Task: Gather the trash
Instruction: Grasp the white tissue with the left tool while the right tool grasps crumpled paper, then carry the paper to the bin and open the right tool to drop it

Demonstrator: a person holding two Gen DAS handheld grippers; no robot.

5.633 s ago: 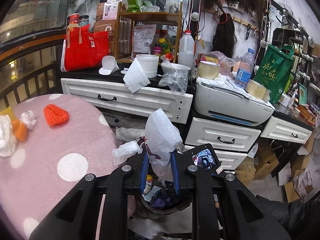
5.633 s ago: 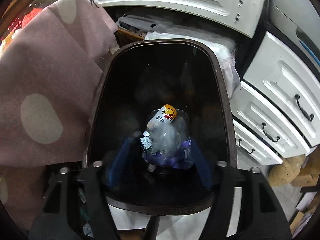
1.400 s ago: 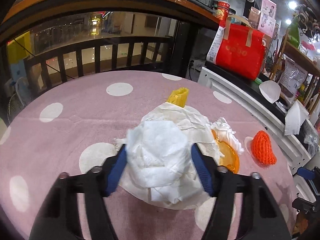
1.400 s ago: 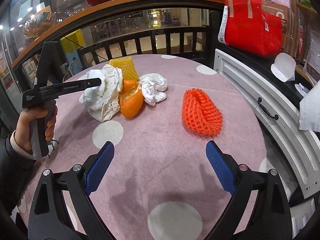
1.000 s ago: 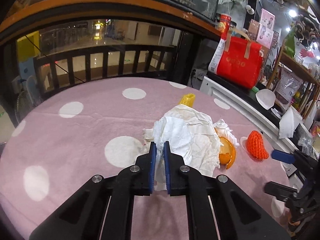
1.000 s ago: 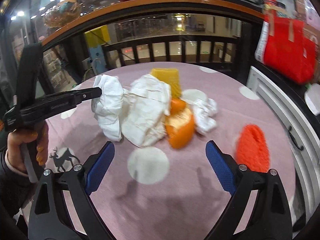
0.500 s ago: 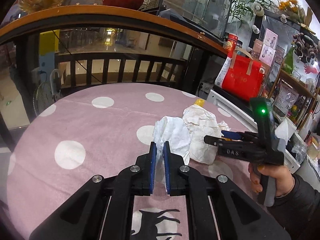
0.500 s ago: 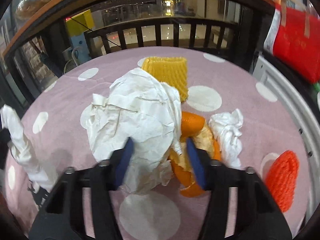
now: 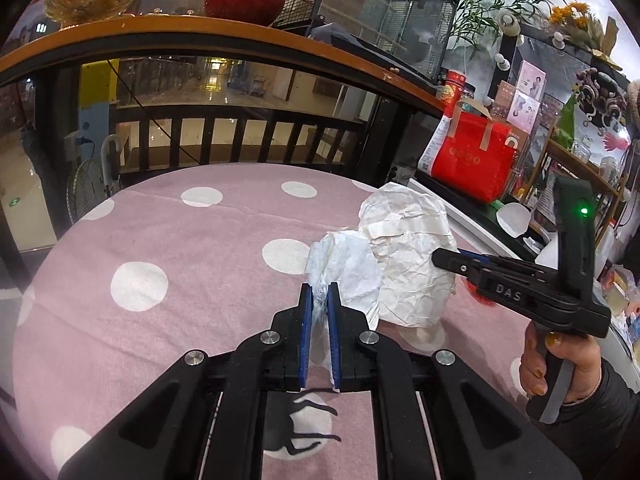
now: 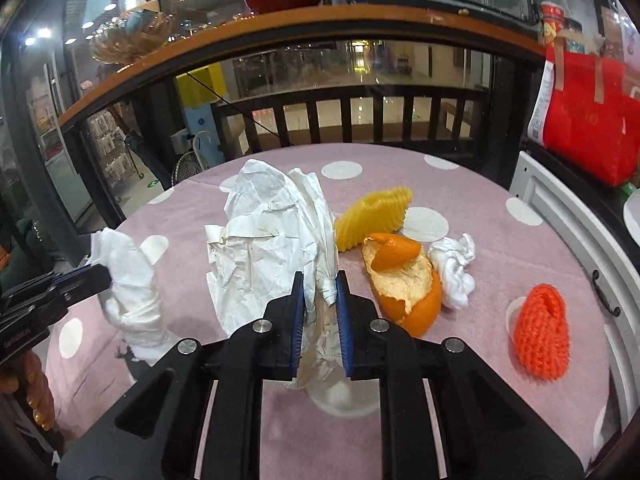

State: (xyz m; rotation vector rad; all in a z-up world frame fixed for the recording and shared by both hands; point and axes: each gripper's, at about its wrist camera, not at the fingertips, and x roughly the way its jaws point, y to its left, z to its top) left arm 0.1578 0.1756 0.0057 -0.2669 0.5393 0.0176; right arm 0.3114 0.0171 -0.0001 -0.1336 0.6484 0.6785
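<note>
- The left gripper (image 9: pixel 319 292) was clamped on a crumpled white tissue wad (image 9: pixel 344 268), its blue pads pinching the wad's lower edge above the pink polka-dot tablecloth (image 9: pixel 160 240).
- The right gripper (image 10: pixel 319 280) was closed on a large crumpled sheet of white paper (image 10: pixel 264 248), which rose ahead of its fingers.
- Just right of the right gripper lay a curled orange peel (image 10: pixel 404 284), with a yellow foam fruit net (image 10: pixel 374 216) beyond it.
- A small twisted white tissue (image 10: pixel 454 270) touched the peel's far-right side.
- Well to the right sat an orange-red foam fruit net (image 10: pixel 542 332).
- A red bag (image 9: pixel 472 164) stood on the counter, far right of the left gripper.
</note>
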